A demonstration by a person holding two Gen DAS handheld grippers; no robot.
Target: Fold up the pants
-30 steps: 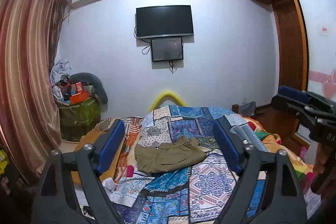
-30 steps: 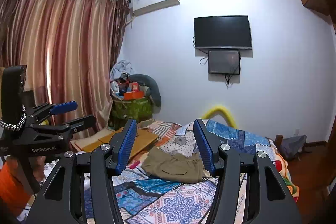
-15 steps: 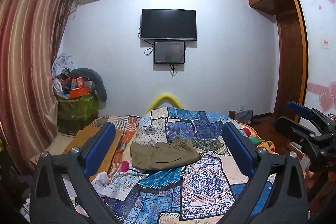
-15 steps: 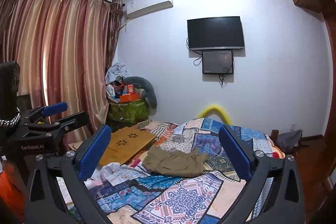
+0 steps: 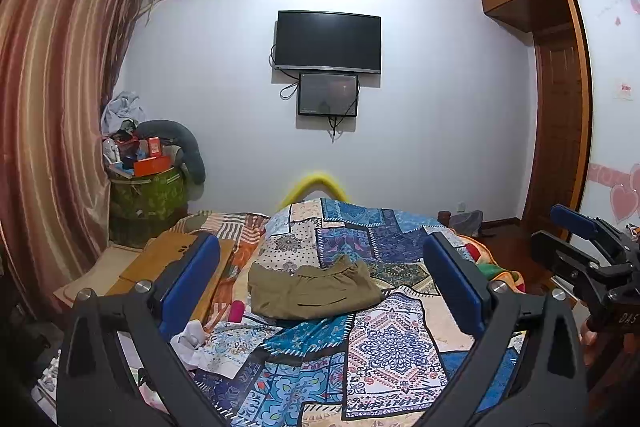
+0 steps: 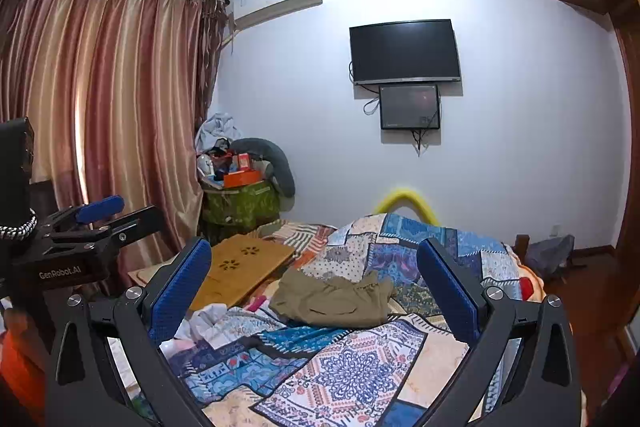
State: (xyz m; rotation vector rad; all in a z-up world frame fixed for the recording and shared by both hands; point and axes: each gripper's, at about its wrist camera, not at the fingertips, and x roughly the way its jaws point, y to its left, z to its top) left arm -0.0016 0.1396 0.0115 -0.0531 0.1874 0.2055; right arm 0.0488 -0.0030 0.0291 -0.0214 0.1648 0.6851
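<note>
The olive pants (image 5: 310,291) lie folded in a loose bundle on the patchwork bedspread (image 5: 384,343), well ahead of both tools and touched by neither. The left gripper (image 5: 320,287) and the right gripper (image 6: 316,287) both hang above the near end of the bed with their blue pads spread wide and nothing between them. By the curtain (image 6: 100,131) stands a green basket (image 6: 240,205) heaped with an orange box (image 6: 240,178), small packets and cloth, with a grey cushion (image 6: 272,159) curled over its rim.
</note>
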